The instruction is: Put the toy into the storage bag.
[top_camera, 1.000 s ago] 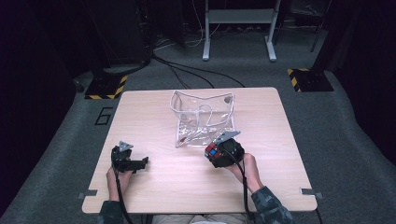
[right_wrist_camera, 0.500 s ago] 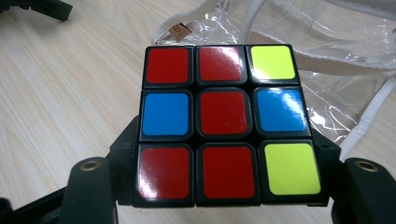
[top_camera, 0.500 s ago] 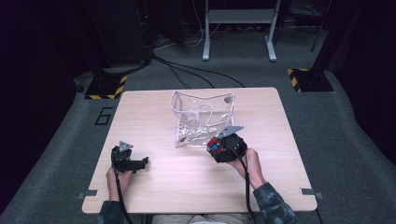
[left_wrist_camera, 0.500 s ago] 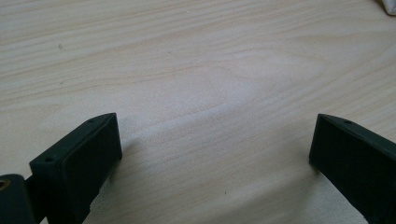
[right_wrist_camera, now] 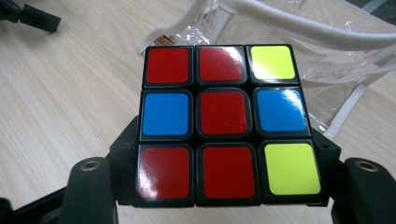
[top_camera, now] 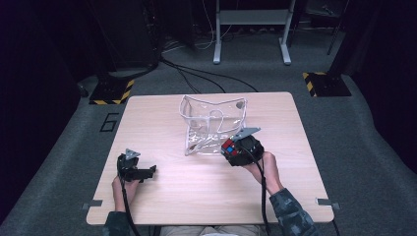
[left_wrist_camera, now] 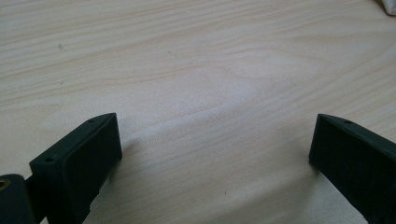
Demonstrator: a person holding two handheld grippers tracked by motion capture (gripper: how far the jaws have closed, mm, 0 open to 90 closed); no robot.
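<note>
The left gripper point(top_camera: 147, 172) is held low over the table point(top_camera: 162, 206) at the person's near left, and in the left gripper view its jaws are seen standing wide apart with nothing but bare wood point(left_wrist_camera: 196, 93) between them. It lies well apart from the work and is judged to have no part in the coming move.

At the near right, the right gripper point(top_camera: 230, 147) is closed on a puzzle cube point(right_wrist_camera: 226, 123), which is clamped from both sides between the jaws; in the right gripper view a face of mostly red stickers, with blue and yellow-green among them, is turned toward the camera. In the high view the cube point(top_camera: 228, 146) is seen raised off the tabletop and carried at the gripper's front, pointing toward the far left.

Just beyond the cube, a clear plastic bag point(top_camera: 211, 125) with white piping is found at the middle of the table, its mouth held open upward and its white rim point(right_wrist_camera: 299, 25) crossing the right gripper view directly behind and above the cube. The bag's near edge is just beside the cube, though contact cannot be made out. The coming move is judged to turn on this: the opening lies ahead of and slightly left of the held cube, so the cube would have to be lifted over the near rim before being let go. The right hand is by far the nearer one.
</note>
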